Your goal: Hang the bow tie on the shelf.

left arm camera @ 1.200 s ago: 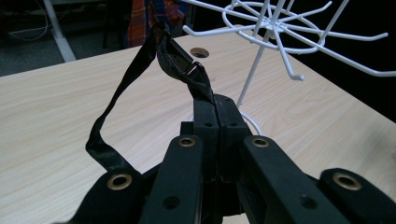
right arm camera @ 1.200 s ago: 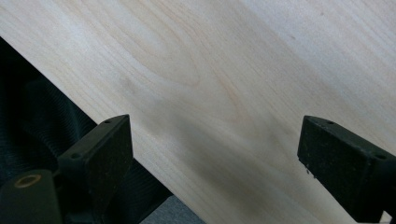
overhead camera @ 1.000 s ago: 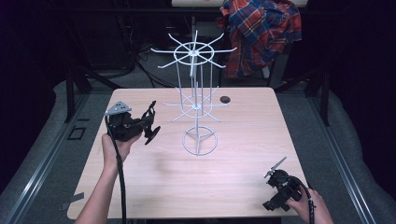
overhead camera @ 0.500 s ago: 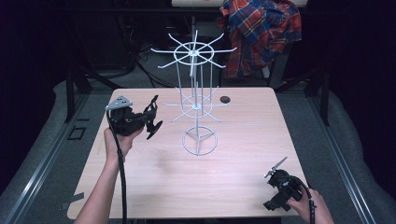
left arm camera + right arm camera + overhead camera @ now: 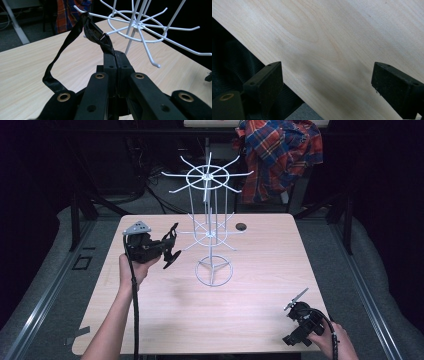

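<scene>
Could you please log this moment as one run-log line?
left gripper: shut on black strap | near white wire rack | right gripper: open over light wooden table

The wire rack (image 5: 212, 232) stands at table (image 5: 260, 270) centre. Left gripper (image 5: 167, 247), holding a strap (image 5: 75, 32), lies left of it; right gripper (image 5: 296, 301) lower right.

Light falls from above onto the desk (image 5: 250, 320), which reads bright while everything around it sinks into near black. The rack (image 5: 212, 235) casts only a faint shadow beside its base. In the gripper views the near tongs are soft and dark, and the desk grain below them is slightly blurred.
</scene>
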`<state>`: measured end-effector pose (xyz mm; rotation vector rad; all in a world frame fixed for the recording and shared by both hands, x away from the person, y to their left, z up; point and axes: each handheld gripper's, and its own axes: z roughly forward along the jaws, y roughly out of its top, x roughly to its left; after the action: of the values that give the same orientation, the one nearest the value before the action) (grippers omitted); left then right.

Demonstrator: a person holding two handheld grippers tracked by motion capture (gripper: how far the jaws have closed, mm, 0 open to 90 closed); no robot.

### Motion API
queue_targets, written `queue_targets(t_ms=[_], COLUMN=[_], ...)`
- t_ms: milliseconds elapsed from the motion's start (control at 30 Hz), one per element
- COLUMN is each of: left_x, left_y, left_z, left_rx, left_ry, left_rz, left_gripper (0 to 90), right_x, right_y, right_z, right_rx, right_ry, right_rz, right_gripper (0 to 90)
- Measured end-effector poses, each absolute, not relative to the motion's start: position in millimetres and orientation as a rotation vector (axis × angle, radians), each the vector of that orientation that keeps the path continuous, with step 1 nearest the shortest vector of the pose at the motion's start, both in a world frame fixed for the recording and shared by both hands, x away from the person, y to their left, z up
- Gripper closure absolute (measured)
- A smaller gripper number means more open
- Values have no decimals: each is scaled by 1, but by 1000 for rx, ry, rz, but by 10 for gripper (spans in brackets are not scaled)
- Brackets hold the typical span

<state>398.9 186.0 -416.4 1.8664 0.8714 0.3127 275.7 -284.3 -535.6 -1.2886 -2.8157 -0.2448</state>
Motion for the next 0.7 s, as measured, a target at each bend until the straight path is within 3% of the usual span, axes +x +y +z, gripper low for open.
queue_targets(t_ms=[700], left_x=[402], left_y=[181], left_z=[-428], left_rx=[1931], left_ry=[872], left_rz=[308], left_gripper=[888], right_x=[276], right_y=[-283], right_z=[-534], right_rx=[-1269], right_ry=[-2827], right_rz=[-213], right_gripper=[97])
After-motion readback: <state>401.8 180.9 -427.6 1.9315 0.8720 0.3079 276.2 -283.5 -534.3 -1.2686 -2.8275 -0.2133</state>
